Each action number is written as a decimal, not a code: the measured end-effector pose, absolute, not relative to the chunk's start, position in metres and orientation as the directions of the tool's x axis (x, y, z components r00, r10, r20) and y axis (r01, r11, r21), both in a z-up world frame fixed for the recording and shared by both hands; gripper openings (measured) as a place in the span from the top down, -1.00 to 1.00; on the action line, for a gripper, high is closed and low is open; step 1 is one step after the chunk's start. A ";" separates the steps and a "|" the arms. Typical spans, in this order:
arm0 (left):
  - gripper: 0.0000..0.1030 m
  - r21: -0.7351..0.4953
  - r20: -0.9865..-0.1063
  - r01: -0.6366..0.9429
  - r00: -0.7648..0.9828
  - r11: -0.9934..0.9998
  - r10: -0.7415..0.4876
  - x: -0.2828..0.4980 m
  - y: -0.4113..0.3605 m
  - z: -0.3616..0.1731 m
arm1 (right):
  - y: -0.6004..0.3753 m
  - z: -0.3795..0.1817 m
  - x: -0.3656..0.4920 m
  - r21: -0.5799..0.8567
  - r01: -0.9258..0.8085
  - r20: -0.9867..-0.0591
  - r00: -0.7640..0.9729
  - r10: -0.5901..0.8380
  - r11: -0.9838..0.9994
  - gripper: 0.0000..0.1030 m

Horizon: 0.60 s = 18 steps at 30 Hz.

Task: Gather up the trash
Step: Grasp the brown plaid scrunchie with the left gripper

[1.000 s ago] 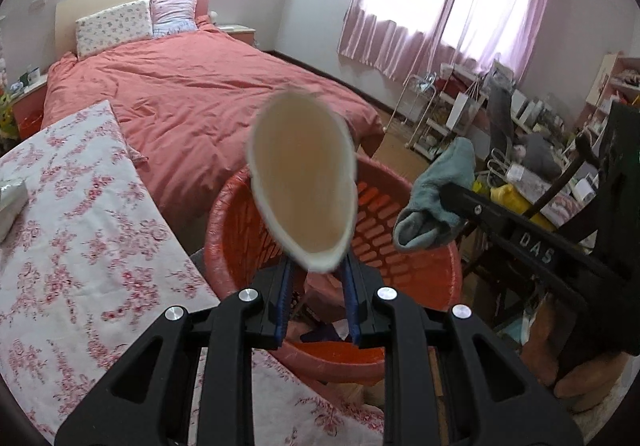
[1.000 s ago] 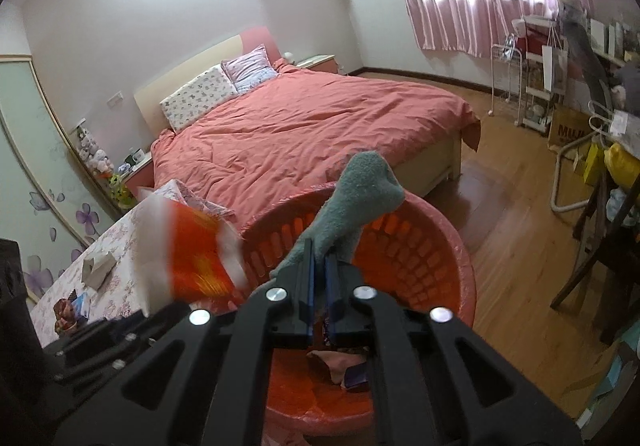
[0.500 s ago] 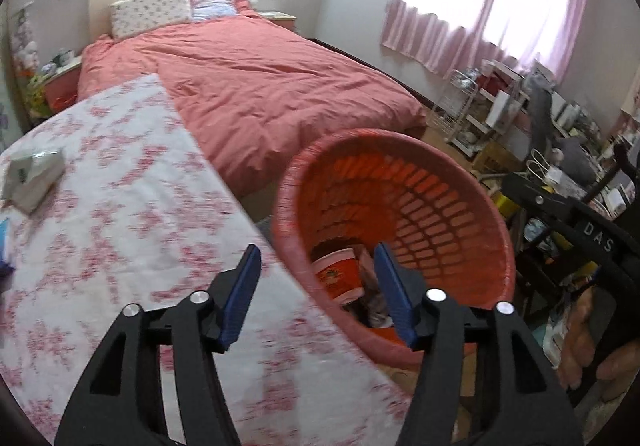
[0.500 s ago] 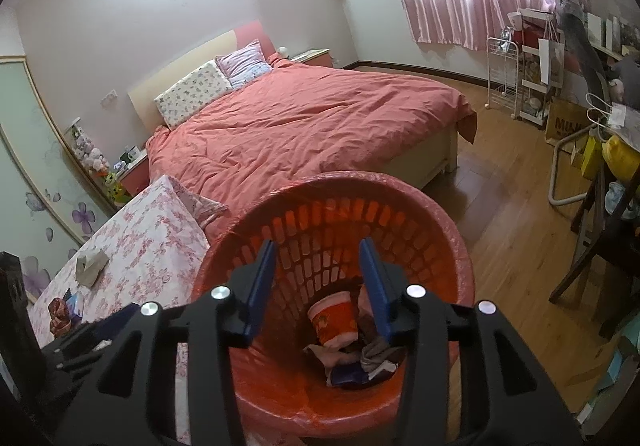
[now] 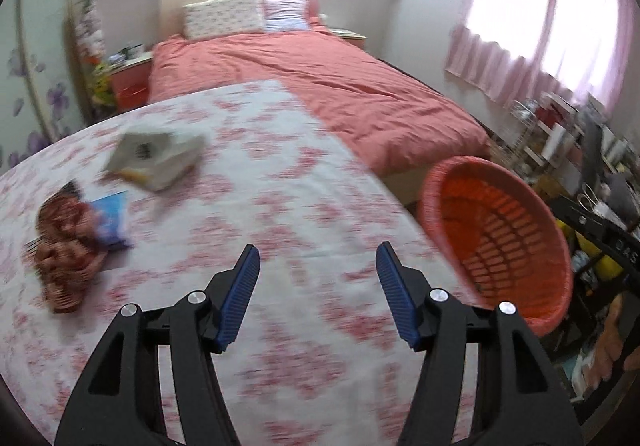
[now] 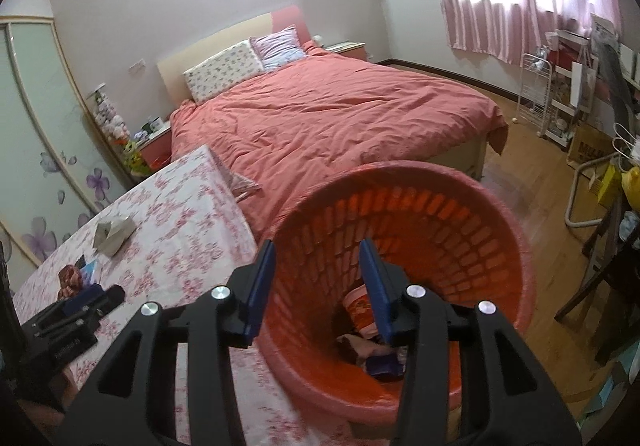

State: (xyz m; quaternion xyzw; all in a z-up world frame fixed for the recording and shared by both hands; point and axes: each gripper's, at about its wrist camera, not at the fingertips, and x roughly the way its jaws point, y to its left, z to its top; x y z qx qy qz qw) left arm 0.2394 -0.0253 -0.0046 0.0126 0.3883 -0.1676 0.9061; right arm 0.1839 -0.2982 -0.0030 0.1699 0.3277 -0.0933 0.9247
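Your worktop (image 5: 280, 174) carries the remaining trash at its far left: the crumpled white packet (image 5: 156, 158), then the brown-and-blue wrappers (image 5: 76, 234). Left tongs (image 5: 316, 294), gaping and empty, are nearer; right tongs (image 6: 316, 286), half-open, empty, hang over the orange basket (image 6: 500, 206).

Only readable bits: "DAS" on the black claw frame (image 5: 624, 246) at right, and "MUJ" on a cardboard box (image 6: 591, 150) by the shelves.

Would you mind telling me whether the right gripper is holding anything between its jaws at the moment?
No, the right gripper has its jaws apart with nothing between them, poised above the orange laundry basket that already holds a red cup.
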 end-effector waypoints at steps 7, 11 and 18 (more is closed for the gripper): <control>-0.18 -0.084 -0.706 0.165 0.686 0.983 -0.176 0.249 0.053 -0.004 | -0.258 -0.004 0.196 0.249 0.219 -0.646 0.763 -0.006 0.944 0.16; -0.18 -0.080 -0.695 0.085 0.710 0.993 -0.117 0.253 0.092 -0.004 | -0.230 -0.009 0.205 0.242 0.166 -0.659 0.752 0.036 0.956 0.16; -0.17 -0.052 -0.682 0.053 0.727 0.997 -0.074 0.261 0.109 -0.007 | -0.194 -0.019 0.216 0.230 0.103 -0.684 0.724 0.086 0.968 0.16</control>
